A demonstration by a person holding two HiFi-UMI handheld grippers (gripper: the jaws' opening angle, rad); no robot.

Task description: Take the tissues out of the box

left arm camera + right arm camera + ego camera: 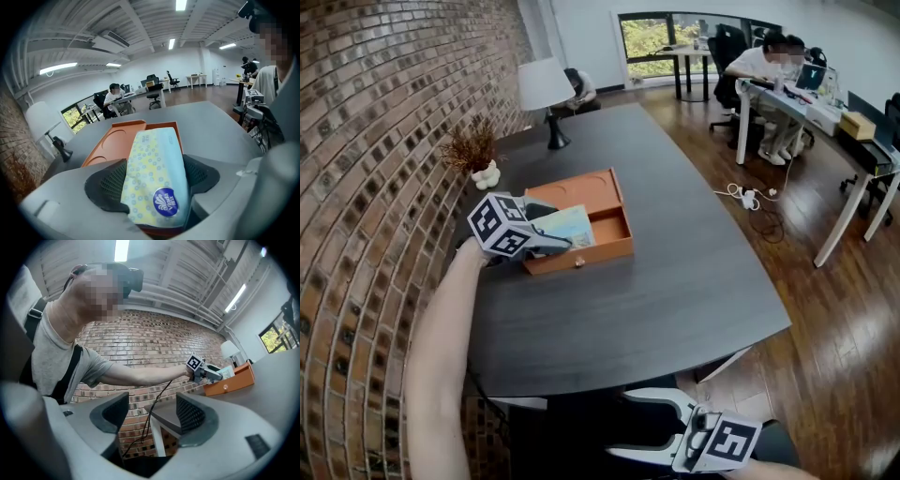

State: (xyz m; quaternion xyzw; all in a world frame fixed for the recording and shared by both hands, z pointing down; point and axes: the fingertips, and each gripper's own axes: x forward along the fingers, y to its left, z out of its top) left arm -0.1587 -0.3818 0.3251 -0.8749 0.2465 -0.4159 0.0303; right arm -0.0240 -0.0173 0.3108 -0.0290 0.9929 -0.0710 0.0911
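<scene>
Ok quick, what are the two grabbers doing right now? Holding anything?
Left gripper: closed on the tissue pack, over the orange box.
Right gripper: open, holding nothing.

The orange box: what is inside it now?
A tissue pack, held by the left hand-held gripper; beside it the orange box shows bare floor. What lies under pack and gripper is hidden.
</scene>
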